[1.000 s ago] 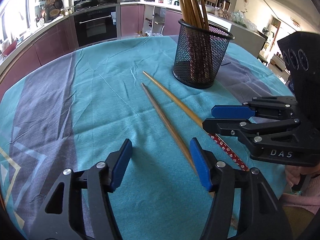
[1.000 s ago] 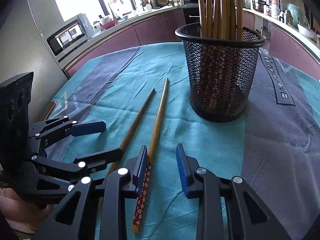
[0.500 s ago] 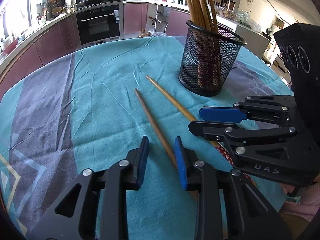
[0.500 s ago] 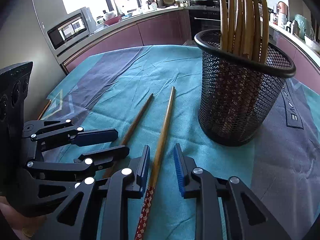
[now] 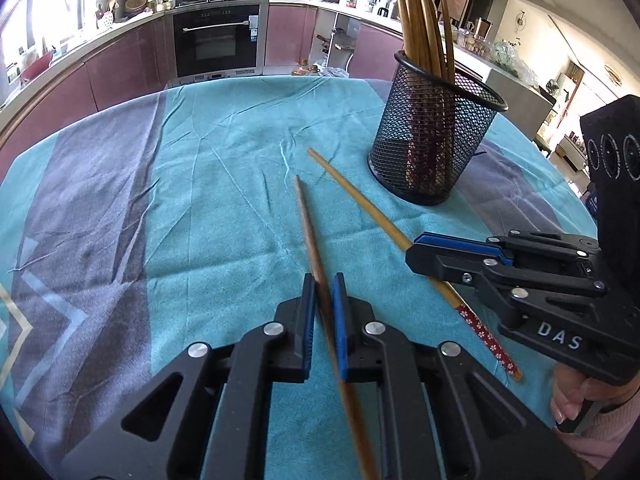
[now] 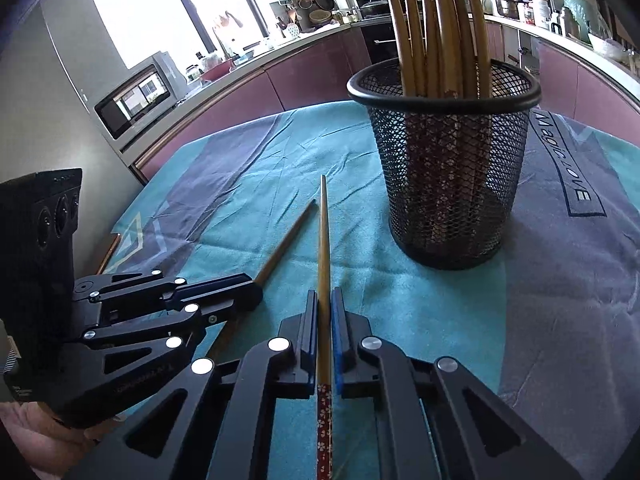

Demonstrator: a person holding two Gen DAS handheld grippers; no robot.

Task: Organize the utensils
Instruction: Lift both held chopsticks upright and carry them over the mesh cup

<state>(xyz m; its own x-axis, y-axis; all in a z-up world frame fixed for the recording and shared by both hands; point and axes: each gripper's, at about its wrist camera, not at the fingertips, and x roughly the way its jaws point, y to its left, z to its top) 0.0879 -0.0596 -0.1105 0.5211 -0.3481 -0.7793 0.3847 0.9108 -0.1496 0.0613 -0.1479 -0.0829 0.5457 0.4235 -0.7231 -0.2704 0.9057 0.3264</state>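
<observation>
Two wooden chopsticks lie on the teal tablecloth (image 5: 224, 208). My left gripper (image 5: 322, 284) is shut on the darker brown chopstick (image 5: 306, 216), whose tip points away from me. My right gripper (image 6: 325, 300) is shut on the lighter chopstick (image 6: 323, 236), which has a red flowered end (image 6: 324, 428). In the left wrist view that lighter chopstick (image 5: 360, 204) runs under the right gripper (image 5: 424, 245). In the right wrist view the left gripper (image 6: 244, 290) holds the brown chopstick (image 6: 288, 236). A black mesh holder (image 5: 434, 140) (image 6: 448, 168) with several chopsticks stands upright beyond both.
Kitchen cabinets and an oven (image 5: 218, 40) run behind the table. A microwave (image 6: 138, 100) sits at the left of the right wrist view. A person's hand (image 5: 572, 404) grips the right tool. The cloth's grey band (image 6: 568, 240) lies right of the holder.
Both grippers went from open to shut, each pinching one chopstick. The left one shifted right onto the brown stick; the right one centred on the lighter stick.
</observation>
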